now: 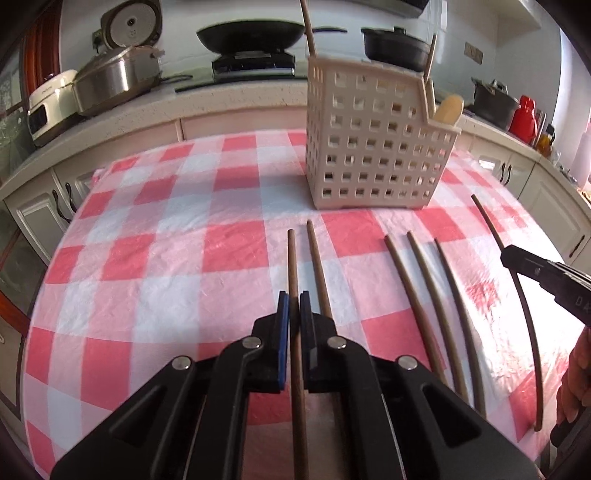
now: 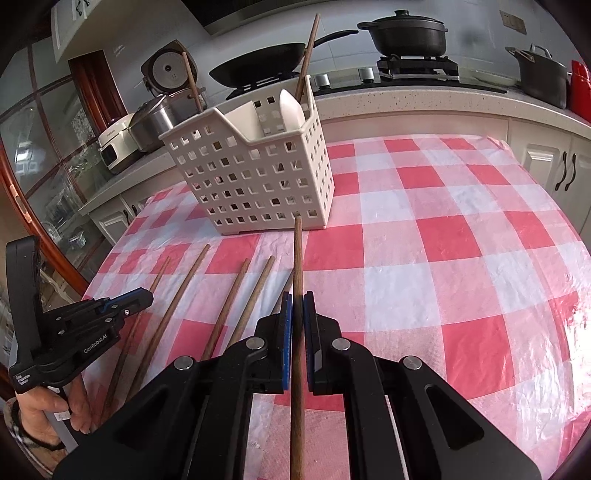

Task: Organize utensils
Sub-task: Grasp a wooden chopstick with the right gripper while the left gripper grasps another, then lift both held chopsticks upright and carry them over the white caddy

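A beige slotted utensil basket [image 1: 376,147] stands on the checked tablecloth, also in the right wrist view [image 2: 258,173], holding chopsticks and a spoon. My left gripper [image 1: 294,301] is shut on a brown chopstick [image 1: 293,266] that runs between its blue pads. A second chopstick [image 1: 317,266] lies just right of it. Three more chopsticks [image 1: 432,295] lie further right, and one [image 1: 517,280] by the right gripper's tip [image 1: 517,258]. My right gripper [image 2: 297,301] is shut on another chopstick [image 2: 297,258], pointing at the basket. The left gripper [image 2: 122,306] shows at the left there.
The table has a red-and-white checked cloth [image 1: 166,240]. Behind it a kitchen counter [image 1: 221,99] carries a wok [image 1: 251,35], a black pot [image 2: 406,33], rice cookers [image 1: 118,74] and a red flask [image 1: 524,114]. Several chopsticks [image 2: 229,306] lie left of my right gripper.
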The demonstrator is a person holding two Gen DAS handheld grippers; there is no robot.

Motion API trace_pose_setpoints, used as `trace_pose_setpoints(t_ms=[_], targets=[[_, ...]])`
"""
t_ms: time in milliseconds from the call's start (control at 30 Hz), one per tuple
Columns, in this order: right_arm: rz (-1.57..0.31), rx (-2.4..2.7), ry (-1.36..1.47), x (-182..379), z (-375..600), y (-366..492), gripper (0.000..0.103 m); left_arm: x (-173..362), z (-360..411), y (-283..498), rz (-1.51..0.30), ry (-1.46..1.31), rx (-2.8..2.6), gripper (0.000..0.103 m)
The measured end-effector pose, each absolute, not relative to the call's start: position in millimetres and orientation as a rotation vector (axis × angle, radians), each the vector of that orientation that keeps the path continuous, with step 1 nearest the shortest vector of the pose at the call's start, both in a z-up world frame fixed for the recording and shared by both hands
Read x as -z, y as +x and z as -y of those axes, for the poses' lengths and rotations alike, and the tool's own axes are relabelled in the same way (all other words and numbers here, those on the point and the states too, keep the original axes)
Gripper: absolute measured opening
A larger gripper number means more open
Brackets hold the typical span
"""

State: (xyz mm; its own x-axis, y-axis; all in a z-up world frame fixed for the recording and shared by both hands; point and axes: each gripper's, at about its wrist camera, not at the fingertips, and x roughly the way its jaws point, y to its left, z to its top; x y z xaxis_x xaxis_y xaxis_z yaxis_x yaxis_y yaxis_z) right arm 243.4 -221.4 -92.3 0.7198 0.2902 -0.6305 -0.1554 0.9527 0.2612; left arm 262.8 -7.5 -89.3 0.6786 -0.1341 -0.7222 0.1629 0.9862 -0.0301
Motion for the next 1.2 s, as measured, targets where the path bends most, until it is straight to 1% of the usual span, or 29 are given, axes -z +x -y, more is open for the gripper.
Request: trace_pose_setpoints(t_ms=[367,533,933,1200], targets=[[-0.590,-0.273,0.138,41.2,211.7,213.4,0.006,19.5,-8.9,216.2,-0.603,-0.001,0.155,0.006],[-0.555,-0.277,0.117,25.5,208.8,201.4,0.007,-2.6,-14.4,195.7,-0.513,-0.005,0.149,0.006],[-0.474,-0.286,0.065,-5.3,198.1,174.0,0.006,-30.6,-22.6,157.3,-0.391,-0.011,0.135,0.006],[-0.431,-0.279,0.048,-16.3,193.6,163.2,0.006,-37.3,-24.3,144.7,-0.336,-0.008,0.131,0.006]])
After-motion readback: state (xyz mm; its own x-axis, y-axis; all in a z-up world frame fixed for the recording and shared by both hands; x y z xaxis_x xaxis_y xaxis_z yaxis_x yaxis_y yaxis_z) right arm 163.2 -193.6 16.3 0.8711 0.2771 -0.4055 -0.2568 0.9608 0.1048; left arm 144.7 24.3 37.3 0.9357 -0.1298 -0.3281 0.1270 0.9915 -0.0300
